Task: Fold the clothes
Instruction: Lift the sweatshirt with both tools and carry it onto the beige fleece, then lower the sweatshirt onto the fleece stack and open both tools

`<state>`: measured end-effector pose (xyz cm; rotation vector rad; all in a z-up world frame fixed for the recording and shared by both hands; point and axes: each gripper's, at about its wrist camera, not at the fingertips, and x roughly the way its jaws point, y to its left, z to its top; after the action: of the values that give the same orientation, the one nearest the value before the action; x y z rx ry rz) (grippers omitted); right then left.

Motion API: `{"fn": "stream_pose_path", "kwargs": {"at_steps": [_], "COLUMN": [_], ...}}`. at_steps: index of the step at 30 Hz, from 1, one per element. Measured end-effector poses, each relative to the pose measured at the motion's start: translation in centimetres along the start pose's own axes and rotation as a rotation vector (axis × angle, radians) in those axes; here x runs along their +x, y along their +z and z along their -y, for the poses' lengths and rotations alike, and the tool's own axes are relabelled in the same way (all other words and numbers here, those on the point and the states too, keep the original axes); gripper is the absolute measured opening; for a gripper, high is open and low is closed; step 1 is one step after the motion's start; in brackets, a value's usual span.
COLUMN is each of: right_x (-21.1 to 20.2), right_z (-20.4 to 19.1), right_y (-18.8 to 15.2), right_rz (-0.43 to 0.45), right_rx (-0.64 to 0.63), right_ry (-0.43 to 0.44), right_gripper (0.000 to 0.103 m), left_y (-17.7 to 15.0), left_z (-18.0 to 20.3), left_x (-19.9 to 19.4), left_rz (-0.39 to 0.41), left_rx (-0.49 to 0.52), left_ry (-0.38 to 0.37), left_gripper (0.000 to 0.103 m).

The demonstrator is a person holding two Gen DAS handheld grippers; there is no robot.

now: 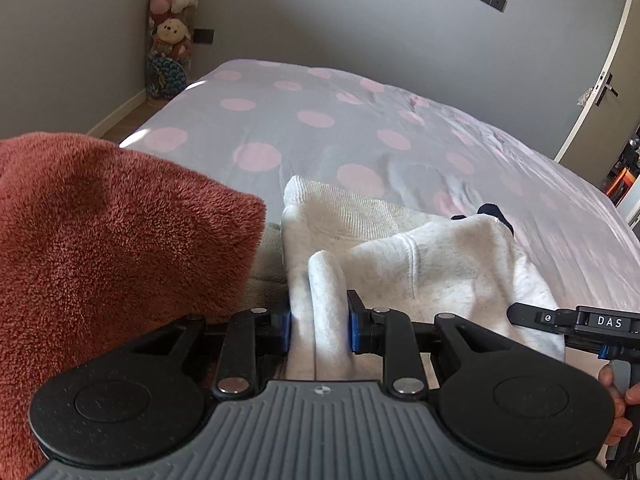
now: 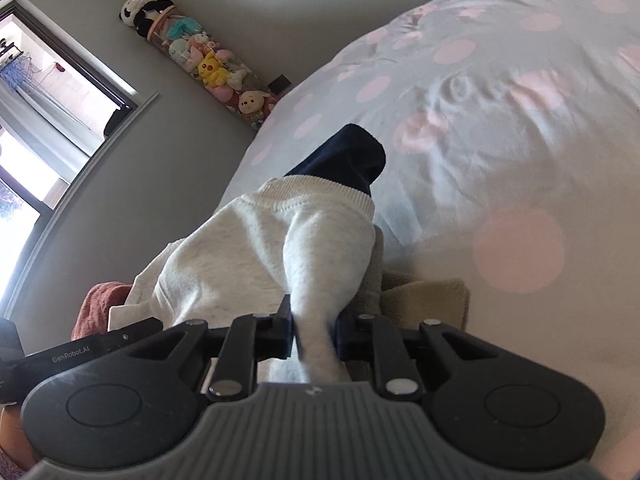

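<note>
A pale grey sweatshirt (image 1: 440,264) with a ribbed hem is held up over the bed between both grippers. My left gripper (image 1: 319,320) is shut on a bunched double fold of its fabric near the bottom of the left wrist view. My right gripper (image 2: 314,332) is shut on another fold of the same sweatshirt (image 2: 248,256), whose ribbed edge hangs toward the bed. A dark navy garment part (image 2: 348,156) sticks out past that ribbed edge. The right gripper also shows at the right edge of the left wrist view (image 1: 580,324), beside the sweatshirt.
A rust-red fleece (image 1: 100,240) fills the left side, close to my left gripper. A beige fleece piece (image 2: 424,300) lies under the sweatshirt. The bed's grey cover with pink dots (image 1: 320,128) stretches ahead. A stack of plush toys (image 1: 172,28) stands in the corner; a door (image 1: 608,80) at right.
</note>
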<state>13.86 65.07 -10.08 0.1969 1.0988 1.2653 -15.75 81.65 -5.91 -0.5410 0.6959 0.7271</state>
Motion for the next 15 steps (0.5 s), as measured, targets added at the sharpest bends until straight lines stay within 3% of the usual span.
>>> {"fn": "stream_pose_path", "kwargs": {"at_steps": [7, 12, 15], "right_x": [1.1, -1.1, -3.1], "right_z": [0.1, -0.7, -1.5], "right_y": [-0.5, 0.3, 0.9], "right_rz": [-0.035, -0.025, 0.027], "right_rx": [-0.074, -0.108, -0.196], "right_ry": [-0.034, -0.083, -0.131], "right_gripper": [0.029, 0.046, 0.047], "left_y": [-0.4, -0.7, -0.7], "left_z": [1.2, 2.2, 3.2], "left_x": [1.1, -2.2, -4.6], "left_rz": [-0.022, 0.023, 0.071], "left_rx": [0.104, 0.172, 0.244], "left_ry": [0.051, 0.091, 0.142], "left_gripper": [0.029, 0.038, 0.039]}}
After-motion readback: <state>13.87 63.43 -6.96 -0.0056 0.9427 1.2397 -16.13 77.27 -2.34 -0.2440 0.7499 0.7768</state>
